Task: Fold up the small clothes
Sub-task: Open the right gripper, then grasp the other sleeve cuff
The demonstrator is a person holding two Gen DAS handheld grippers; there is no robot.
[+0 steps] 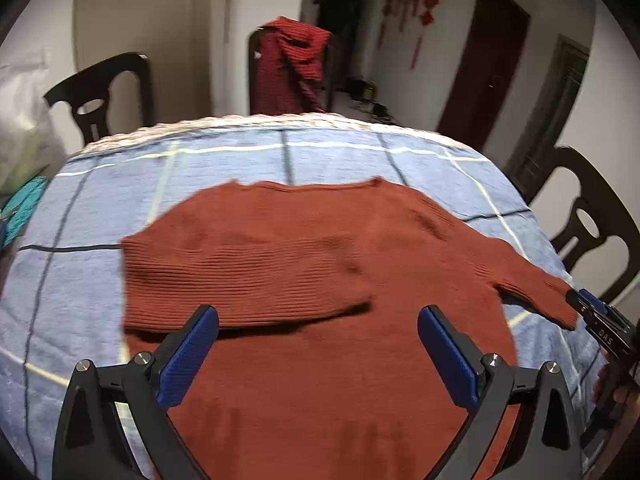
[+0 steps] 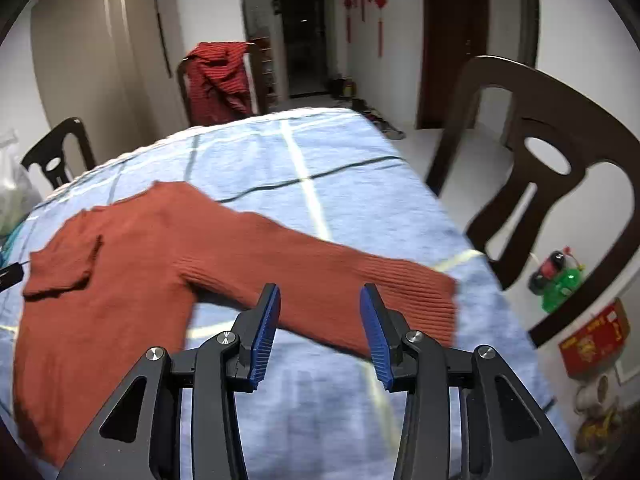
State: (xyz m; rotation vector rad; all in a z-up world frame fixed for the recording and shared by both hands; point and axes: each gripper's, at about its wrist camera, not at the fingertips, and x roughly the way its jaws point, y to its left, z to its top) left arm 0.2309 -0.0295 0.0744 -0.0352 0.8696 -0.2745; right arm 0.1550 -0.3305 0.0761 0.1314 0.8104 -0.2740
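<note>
A rust-red ribbed sweater (image 1: 320, 264) lies flat on the blue checked tablecloth (image 1: 224, 160). One sleeve (image 1: 240, 280) is folded across its chest. The other sleeve (image 2: 340, 280) stretches out toward the table's right edge. My left gripper (image 1: 318, 314) hovers open over the sweater's body, its blue pads wide apart with nothing between them. My right gripper (image 2: 320, 290) is open just above the outstretched sleeve, and its pads do not press the knit. In the left wrist view the right gripper (image 1: 600, 320) shows by the sleeve's cuff.
Dark wooden chairs (image 2: 540, 168) ring the table. One chair at the far side carries a dark red garment (image 1: 292, 68). A teal cloth (image 1: 24, 204) and a plastic bag (image 1: 20, 128) sit at the left edge. The table's right edge (image 2: 452, 216) drops to the white floor.
</note>
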